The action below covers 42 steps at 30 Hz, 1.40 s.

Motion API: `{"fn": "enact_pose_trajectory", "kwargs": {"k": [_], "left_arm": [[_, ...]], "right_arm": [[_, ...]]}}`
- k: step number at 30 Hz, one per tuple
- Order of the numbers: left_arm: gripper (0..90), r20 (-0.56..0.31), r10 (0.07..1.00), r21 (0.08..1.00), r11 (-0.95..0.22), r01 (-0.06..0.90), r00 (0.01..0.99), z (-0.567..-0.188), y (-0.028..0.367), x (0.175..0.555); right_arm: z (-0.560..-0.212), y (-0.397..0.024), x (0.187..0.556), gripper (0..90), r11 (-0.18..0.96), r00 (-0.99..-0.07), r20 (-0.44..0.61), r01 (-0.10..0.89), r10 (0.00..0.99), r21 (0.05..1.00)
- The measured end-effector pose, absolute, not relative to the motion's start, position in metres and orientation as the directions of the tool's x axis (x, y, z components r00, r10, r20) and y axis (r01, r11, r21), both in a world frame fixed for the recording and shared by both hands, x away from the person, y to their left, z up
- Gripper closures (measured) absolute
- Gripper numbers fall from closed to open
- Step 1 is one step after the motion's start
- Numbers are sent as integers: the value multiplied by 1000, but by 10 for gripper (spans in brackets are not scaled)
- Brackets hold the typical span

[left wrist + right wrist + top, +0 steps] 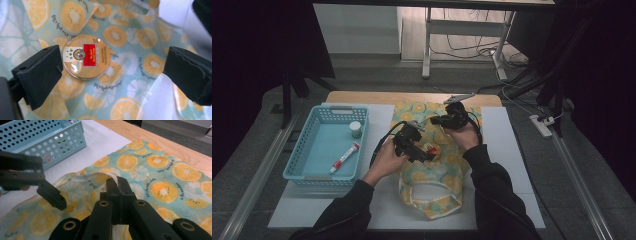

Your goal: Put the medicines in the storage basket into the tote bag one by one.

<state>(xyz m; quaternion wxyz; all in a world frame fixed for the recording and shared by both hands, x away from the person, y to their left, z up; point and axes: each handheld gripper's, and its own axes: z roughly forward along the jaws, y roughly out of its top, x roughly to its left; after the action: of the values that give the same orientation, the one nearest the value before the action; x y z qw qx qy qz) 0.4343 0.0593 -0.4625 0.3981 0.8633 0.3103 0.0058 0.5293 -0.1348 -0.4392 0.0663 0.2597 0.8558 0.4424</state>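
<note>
**Tin dropped into held-open bag**

A blue basket [326, 145] at the left of the surface [382, 120] holds a tube [344, 156] and a jar [355, 129]. The left fingers [112, 75] gape wide and empty, tilted down over the tin [86, 57], which lies inside the bag [432, 175]. The right fingers [117, 185], pinched shut on the bag's rim and raised, keep its mouth open.

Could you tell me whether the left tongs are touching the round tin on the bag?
Apart: left gripper view shows left tongs open, tin lying free.

Blue basket [299, 165] holds tube [344, 157], small jar [355, 129].
</note>
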Motion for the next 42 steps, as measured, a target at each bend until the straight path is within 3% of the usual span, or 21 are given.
{"fn": "enact_pose_trajectory", "kwargs": {"k": [19,42], "left_arm": [[0,-280,512,720,-447,530,812,-447,100,416],[0,-256,626,728,-376,573,737,-439,172,393]], "right_arm": [[-440,-138,524,900,479,-865,115,377,489,793],[-441,-137,520,900,479,-865,115,375,488,794]]}}
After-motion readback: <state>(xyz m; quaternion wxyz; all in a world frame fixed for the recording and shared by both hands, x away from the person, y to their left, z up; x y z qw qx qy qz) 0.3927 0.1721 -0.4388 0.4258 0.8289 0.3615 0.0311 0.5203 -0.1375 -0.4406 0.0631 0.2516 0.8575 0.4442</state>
